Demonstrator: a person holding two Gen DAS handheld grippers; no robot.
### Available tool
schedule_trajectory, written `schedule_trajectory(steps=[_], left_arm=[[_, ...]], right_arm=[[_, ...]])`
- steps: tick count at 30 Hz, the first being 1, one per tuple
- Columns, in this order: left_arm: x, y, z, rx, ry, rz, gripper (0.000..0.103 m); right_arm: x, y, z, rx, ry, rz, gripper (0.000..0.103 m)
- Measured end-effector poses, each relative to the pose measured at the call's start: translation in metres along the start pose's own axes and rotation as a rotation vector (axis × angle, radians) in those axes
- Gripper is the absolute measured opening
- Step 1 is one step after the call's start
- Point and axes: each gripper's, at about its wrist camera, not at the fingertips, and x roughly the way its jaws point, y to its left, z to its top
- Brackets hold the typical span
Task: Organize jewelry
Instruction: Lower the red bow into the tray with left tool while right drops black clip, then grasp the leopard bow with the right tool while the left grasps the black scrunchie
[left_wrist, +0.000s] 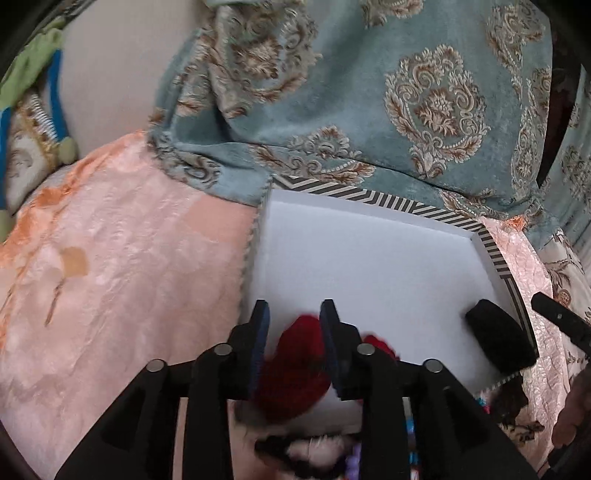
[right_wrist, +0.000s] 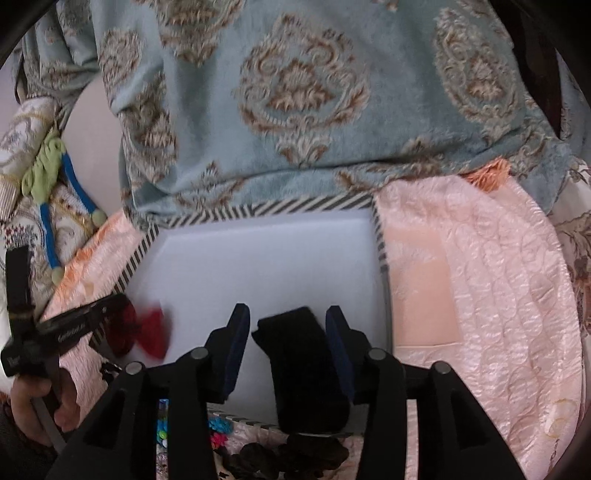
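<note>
A white box with a black-and-white striped rim lies on a peach bedspread; it also shows in the right wrist view. My left gripper is open, its jaws on either side of a red fuzzy hair tie inside the box; the red tie shows blurred in the right wrist view. My right gripper is open around a black fabric band in the box; the band also shows in the left wrist view.
A teal damask cushion leans over the box's far edge. Dark scrunchies and colourful beads lie in front of the box. Peach bedspread spreads on both sides.
</note>
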Motion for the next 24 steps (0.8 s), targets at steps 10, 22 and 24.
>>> schedule_trajectory(steps=[10, 22, 24], left_arm=[[-0.046, -0.029, -0.082, 0.093, 0.038, 0.039, 0.017], [-0.043, -0.033, -0.127, 0.083, 0.113, 0.055, 0.027], [-0.044, -0.026, -0.125, 0.034, 0.113, 0.018, 0.028]], right_arm=[[-0.063, -0.013, -0.064, -0.01, -0.012, -0.079, 0.045], [-0.075, -0.021, -0.132, 0.058, 0.12, -0.081, 0.047], [-0.087, -0.021, -0.123, 0.08, 0.031, -0.026, 0.047]])
